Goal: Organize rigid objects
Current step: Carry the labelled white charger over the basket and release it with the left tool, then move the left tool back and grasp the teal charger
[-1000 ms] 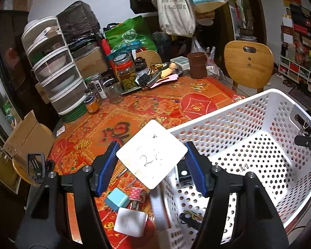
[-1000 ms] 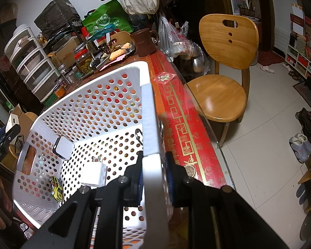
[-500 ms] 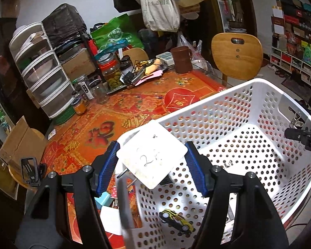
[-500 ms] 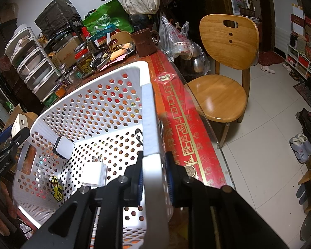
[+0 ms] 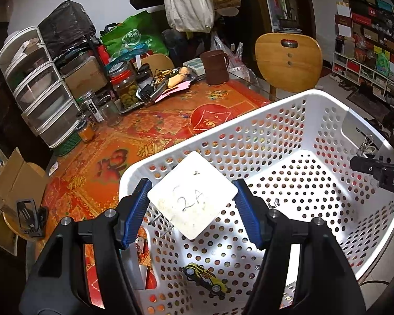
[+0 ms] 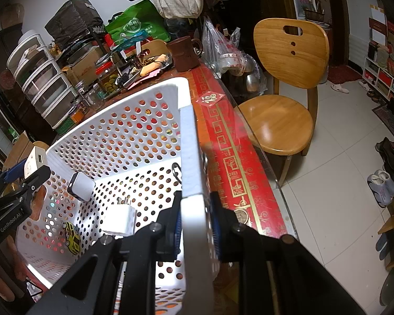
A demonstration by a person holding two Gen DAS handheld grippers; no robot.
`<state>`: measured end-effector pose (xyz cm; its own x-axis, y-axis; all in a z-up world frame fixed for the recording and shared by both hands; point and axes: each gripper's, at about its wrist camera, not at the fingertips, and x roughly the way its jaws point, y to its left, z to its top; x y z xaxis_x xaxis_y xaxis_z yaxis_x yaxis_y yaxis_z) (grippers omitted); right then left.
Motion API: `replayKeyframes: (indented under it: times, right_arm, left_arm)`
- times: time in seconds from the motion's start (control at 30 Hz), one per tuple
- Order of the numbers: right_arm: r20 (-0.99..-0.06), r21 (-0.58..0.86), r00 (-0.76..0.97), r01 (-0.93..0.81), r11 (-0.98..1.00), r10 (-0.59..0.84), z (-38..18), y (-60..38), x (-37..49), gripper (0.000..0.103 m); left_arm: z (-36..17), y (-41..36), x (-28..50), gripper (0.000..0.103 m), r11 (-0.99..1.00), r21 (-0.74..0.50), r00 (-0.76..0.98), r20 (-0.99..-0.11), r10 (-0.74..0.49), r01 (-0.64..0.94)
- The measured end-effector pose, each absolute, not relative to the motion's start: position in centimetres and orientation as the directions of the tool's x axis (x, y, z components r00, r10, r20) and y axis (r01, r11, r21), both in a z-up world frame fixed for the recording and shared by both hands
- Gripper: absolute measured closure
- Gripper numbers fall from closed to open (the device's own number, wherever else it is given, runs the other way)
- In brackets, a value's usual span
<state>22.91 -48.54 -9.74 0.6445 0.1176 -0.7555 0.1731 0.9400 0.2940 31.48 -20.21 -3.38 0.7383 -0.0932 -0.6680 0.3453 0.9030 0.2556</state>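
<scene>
While the left gripper [image 5: 192,204] hangs over the near-left corner of the white perforated basket [image 5: 249,120], its blue jaws clamp a white square charger [image 5: 193,197] by two opposite corners. Handwritten "2A" on the upper face; metal prongs poke out at lower left. From the right wrist view a USB port shows on the charger's end.

Right gripper [image 6: 195,225]: jaws closed on the basket's right-hand rim, wall sandwiched between them.

Basket floor holds a yellow toy car [image 6: 72,237], a white plug adapter [image 6: 119,220] with prongs up, and a dark-edged white block [image 6: 81,186] leaning near the left wall. Binder clip [image 5: 367,143] on the right rim.

Basket sits on the bench [image 5: 105,141], on the red-orange patterned cloth.
</scene>
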Motion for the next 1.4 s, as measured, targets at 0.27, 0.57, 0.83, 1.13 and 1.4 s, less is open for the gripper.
replayKeyframes:
  times: [0.27,0.57,0.83,1.13,1.4]
  right_arm:
    - [-0.756,0.293,0.644,0.173,0.940,0.117,-9.8,-48.5,22.9,0.084]
    - [-0.759,0.290,0.641,0.175,0.941,0.115,-9.8,-48.2,23.0,0.084]
    - [-0.761,0.286,0.639,0.175,0.942,0.112,-9.7,-47.8,23.2,0.084]
    - [-0.763,0.278,0.638,0.174,0.945,0.107,-10.0,-47.8,23.2,0.084]
    - [-0.763,0.271,0.638,0.171,0.947,0.103,-9.9,-47.8,23.2,0.084]
  left_arm:
    - [-3.7,-20.6,31.3,0.041,0.897,0.242,0.721,-0.684,-0.113,0.370]
    - [-2.8,-20.2,30.5,0.001,0.891,0.262,0.758,-0.640,-0.126,0.370]
    - [-1.6,-16.3,29.2,0.001,0.909,0.243,0.779,-0.614,-0.126,0.338]
    - [-1.2,-2.2,30.4,0.001,0.981,0.182,0.814,-0.578,0.051,0.067]
    - [-11.0,6.0,36.6,0.002,0.999,0.037,0.631,-0.775,0.036,-0.012]
